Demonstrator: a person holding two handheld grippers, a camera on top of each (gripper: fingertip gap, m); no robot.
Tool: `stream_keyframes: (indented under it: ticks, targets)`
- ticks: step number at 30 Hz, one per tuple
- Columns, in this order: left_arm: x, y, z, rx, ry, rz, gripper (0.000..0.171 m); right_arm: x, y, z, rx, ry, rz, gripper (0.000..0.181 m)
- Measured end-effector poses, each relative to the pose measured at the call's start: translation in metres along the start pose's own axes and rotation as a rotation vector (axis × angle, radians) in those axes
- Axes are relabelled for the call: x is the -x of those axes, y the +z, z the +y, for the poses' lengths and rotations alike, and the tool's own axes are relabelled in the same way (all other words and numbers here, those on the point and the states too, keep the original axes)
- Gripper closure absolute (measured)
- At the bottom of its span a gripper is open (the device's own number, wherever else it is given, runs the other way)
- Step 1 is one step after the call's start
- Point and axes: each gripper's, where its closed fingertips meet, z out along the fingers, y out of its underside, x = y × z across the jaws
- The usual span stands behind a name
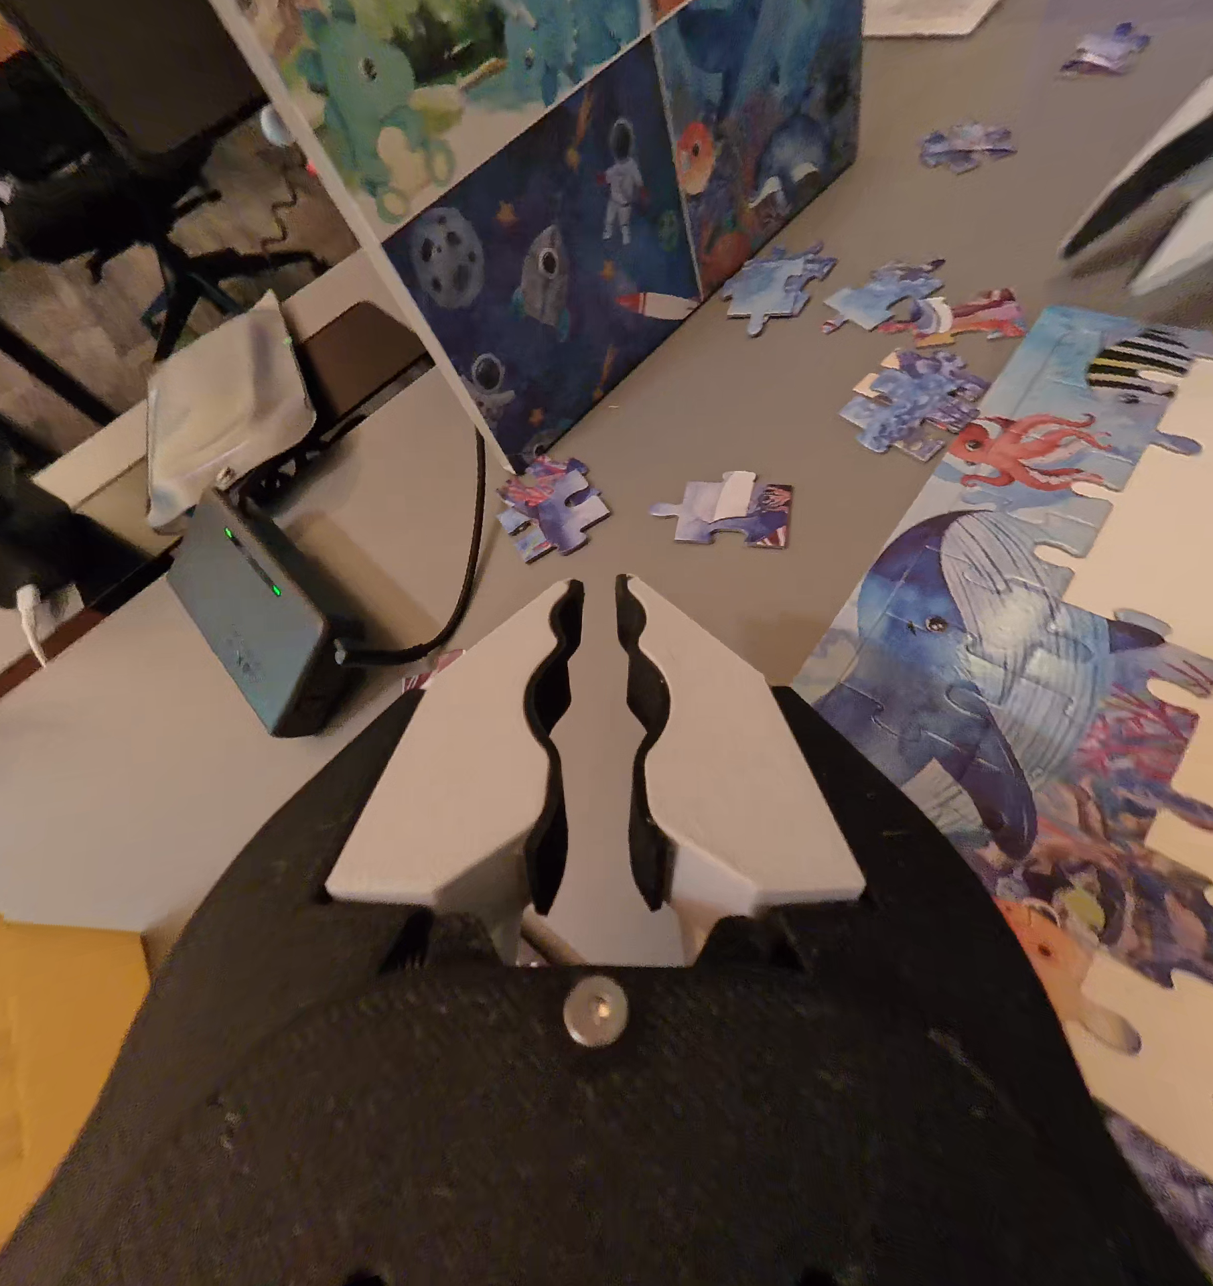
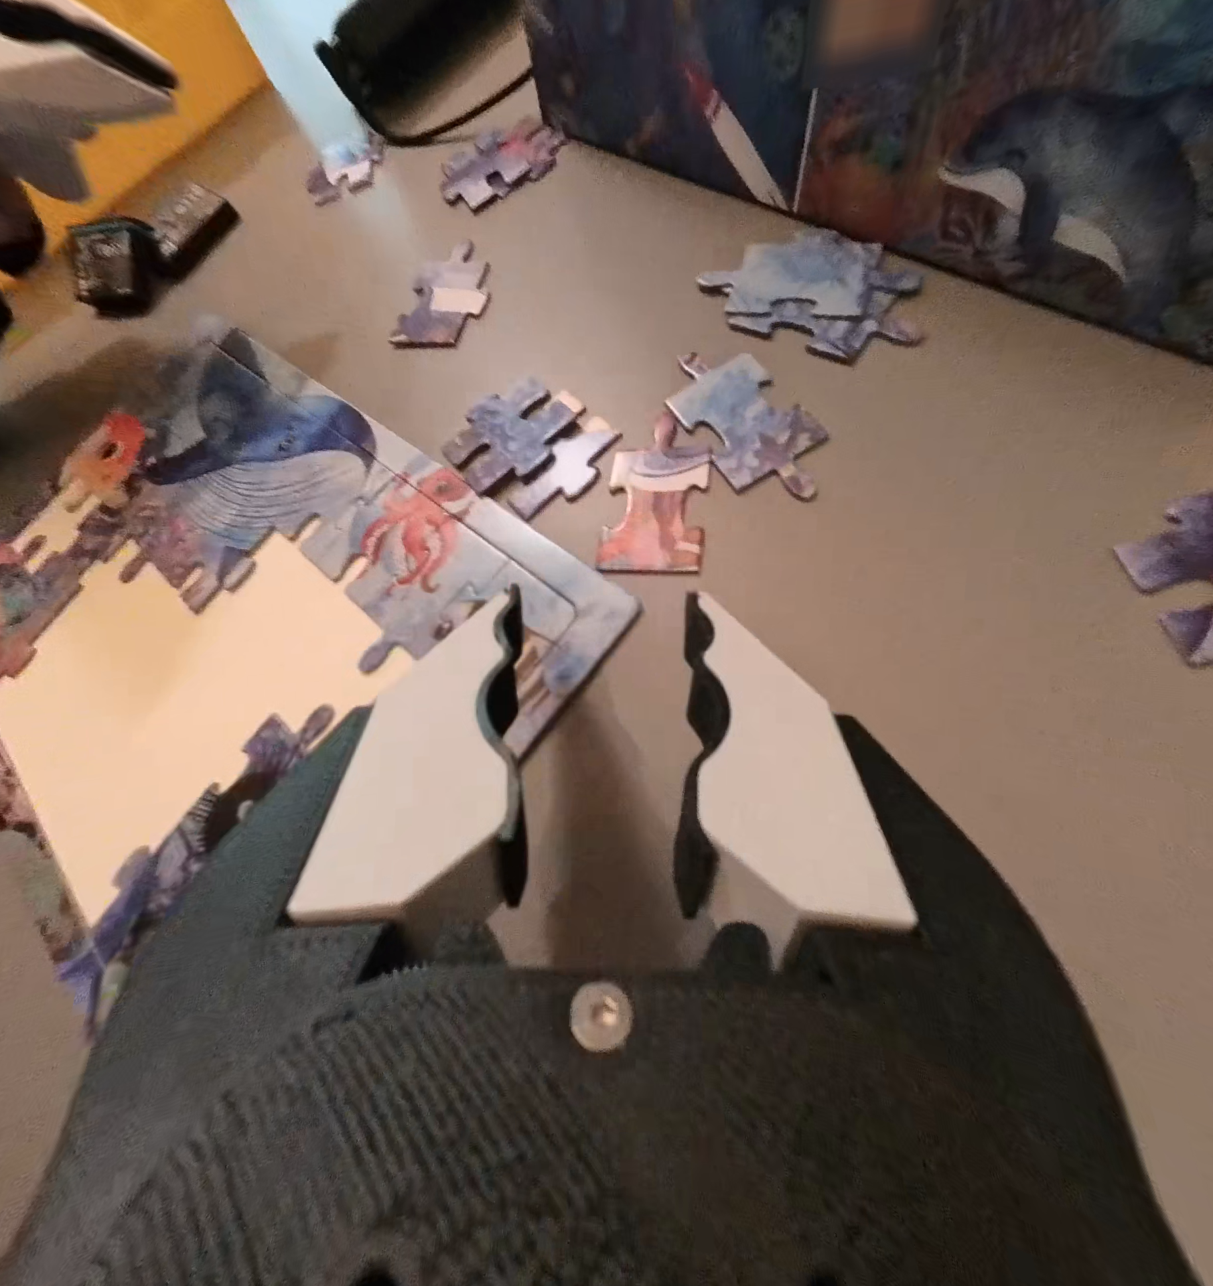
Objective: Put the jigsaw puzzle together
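table (image 1: 394, 779): grey, bearing everything | puzzle box (image 1: 589, 264): stood upright toward the far edge | jigsaw puzzle (image 2: 408, 515): part-joined in its tray, whale and octopus border filled, centre bare | loose pieces (image 2: 728, 445): scattered between box and puzzle | left gripper (image 1: 595, 588): narrowly parted, nothing held | right gripper (image 2: 602, 612): spread wide, empty, held over the puzzle's corner

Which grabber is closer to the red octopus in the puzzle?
Probably right. The right gripper hangs over the puzzle corner just past the red octopus. The left gripper hovers over bare table, off the puzzle's edge, with the whale nearer to it.
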Motion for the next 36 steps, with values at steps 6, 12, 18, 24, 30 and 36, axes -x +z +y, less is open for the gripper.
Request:
stream_keyframes:
  ticks: [6, 12, 18, 24, 30, 36]
  targets:
    - [-0.006, -0.013, 0.000, -0.023, 0.090, 0.019, 0.171, -0.004, 0.001, 0.003, -0.001, 0.049, -0.036, 0.127]
    - [-0.005, -0.022, 0.022, 0.029, 0.072, 0.017, 0.171, -0.003, 0.001, 0.003, -0.004, 0.053, -0.043, 0.117]
    - [-0.028, -0.034, 0.056, 0.100, 0.026, 0.025, 0.171, -0.002, 0.005, 0.008, 0.028, 0.011, -0.016, 0.119]
    - [-0.037, -0.044, 0.071, 0.141, 0.012, -0.028, 0.171, 0.006, 0.005, 0.009, 0.037, 0.011, -0.070, 0.122]
    - [-0.034, -0.041, 0.099, 0.330, 0.091, -0.100, 0.171, 0.024, -0.001, 0.012, 0.027, 0.126, -0.214, 0.127]
    - [-0.046, -0.031, 0.093, 0.319, 0.143, -0.100, 0.171, 0.020, -0.010, 0.018, 0.019, 0.145, -0.192, 0.130]
